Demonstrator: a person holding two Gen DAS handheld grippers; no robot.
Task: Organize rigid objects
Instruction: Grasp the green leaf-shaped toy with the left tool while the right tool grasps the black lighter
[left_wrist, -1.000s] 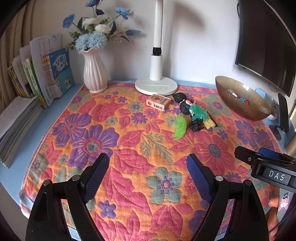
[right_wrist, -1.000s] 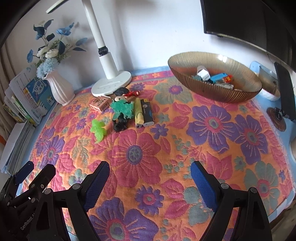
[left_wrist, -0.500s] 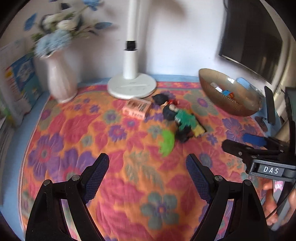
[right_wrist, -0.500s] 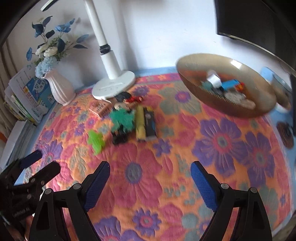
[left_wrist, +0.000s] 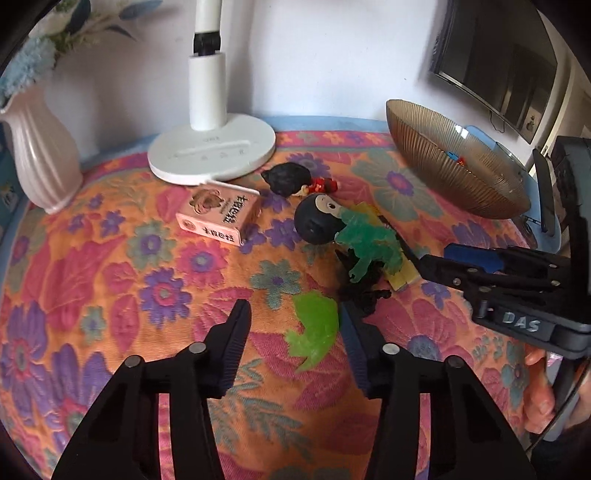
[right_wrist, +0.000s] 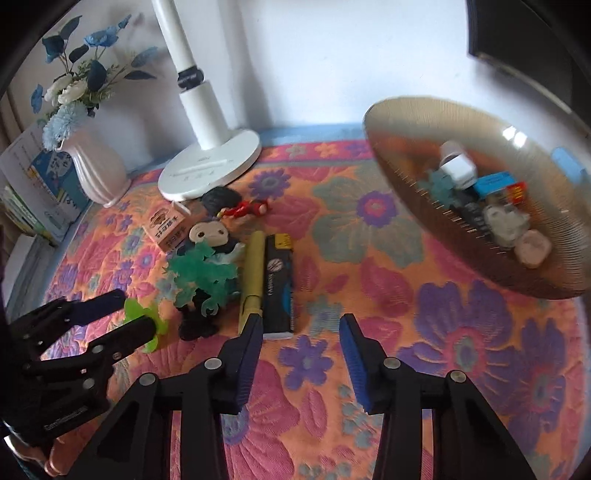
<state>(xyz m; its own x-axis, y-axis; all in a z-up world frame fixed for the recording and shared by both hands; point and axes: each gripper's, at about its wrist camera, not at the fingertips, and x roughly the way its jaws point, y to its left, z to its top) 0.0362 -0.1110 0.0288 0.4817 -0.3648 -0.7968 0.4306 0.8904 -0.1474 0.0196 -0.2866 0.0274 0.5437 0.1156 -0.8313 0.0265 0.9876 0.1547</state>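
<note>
Left gripper (left_wrist: 293, 332) down low over the flowered cloth (left_wrist: 110, 280), jaws just closing in around the lime green toy (left_wrist: 314, 338), not clearly pinching it yet. Right gripper (right_wrist: 301, 349) just right of the black box (right_wrist: 279, 284), jaws also narrowing, nothing between them but cloth. Bowl (right_wrist: 413, 206) of small stuff well right of that box.

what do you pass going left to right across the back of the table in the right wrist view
books → vase → lamp base → bowl
</note>
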